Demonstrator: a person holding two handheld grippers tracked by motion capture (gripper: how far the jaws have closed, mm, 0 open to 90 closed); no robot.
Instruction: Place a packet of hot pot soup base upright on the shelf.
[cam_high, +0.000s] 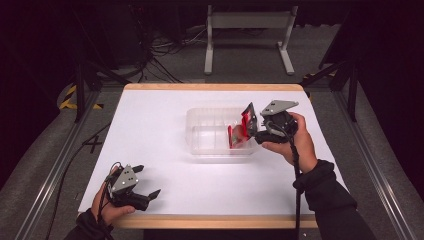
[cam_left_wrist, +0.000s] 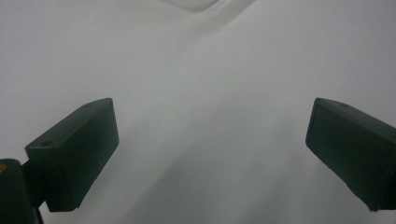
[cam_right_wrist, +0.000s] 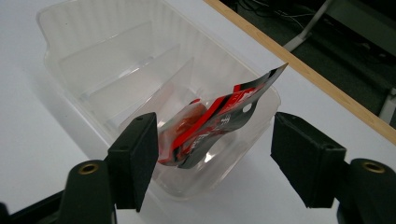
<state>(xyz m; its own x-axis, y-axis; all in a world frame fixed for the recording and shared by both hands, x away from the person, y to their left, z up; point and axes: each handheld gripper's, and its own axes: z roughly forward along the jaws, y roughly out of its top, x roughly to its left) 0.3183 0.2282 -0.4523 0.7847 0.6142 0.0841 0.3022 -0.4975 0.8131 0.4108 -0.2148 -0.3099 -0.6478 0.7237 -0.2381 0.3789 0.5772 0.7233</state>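
Note:
A clear plastic container (cam_high: 194, 131) with inner dividers stands on the white table (cam_high: 150, 125), right of centre. A red and black packet (cam_high: 239, 131) leans in its right end compartment, one corner poking above the rim. My right gripper (cam_high: 253, 127) hovers just right of that end, open. In the right gripper view its jaws stand wide apart on either side of the packet (cam_right_wrist: 219, 119), over the container's near wall (cam_right_wrist: 107, 42), with nothing gripped between them. My left gripper (cam_high: 146, 181) rests low near the front left of the table, open and empty; its jaws (cam_left_wrist: 210, 140) are spread over bare table (cam_left_wrist: 196, 70).
The table's wooden edge (cam_right_wrist: 299, 65) runs close behind the container in the right gripper view. Beyond the table lie a dark floor with cables (cam_high: 160, 55) and a white metal stand (cam_high: 247, 35). Metal rails (cam_high: 55, 165) flank both sides.

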